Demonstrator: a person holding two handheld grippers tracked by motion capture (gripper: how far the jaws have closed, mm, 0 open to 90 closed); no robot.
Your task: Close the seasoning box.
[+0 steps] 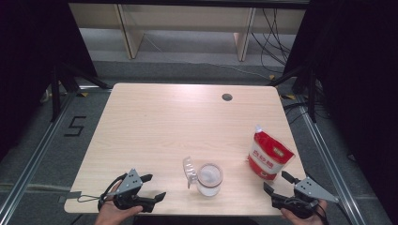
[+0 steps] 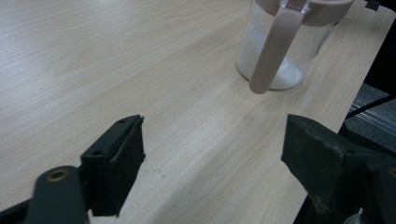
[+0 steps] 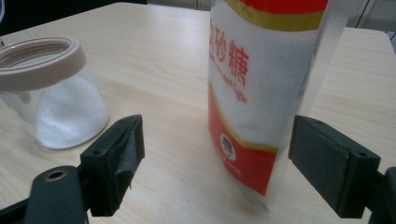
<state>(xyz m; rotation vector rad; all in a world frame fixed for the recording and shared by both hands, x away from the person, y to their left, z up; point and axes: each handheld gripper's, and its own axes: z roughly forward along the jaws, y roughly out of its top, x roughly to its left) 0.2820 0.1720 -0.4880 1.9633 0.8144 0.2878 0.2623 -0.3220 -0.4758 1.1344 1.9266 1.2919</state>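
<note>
Two grippers rest at the near edge of a pale wood-grain table [image 1: 155, 117], each in a hand, both with jaws spread wide and nothing between the pads. By size, the table comes first: matt laminate, rounded corners, a small cable hole at the far side. Next is the sugar pouch [image 1: 268, 155], a glossy red-and-white plastic bag standing upright, long axis vertical, its top corner cut open. It stands just ahead of the right gripper [image 1: 277, 183], in line with the gap between that gripper's jaws, so the right hand is plainly the nearer one. Smaller is the clear jar [image 1: 209, 179], squat and round, with a beige rim, a flipped-open lid and white sugar in the bottom, between the two grippers. The left gripper [image 1: 155, 186] points towards it.
</note>
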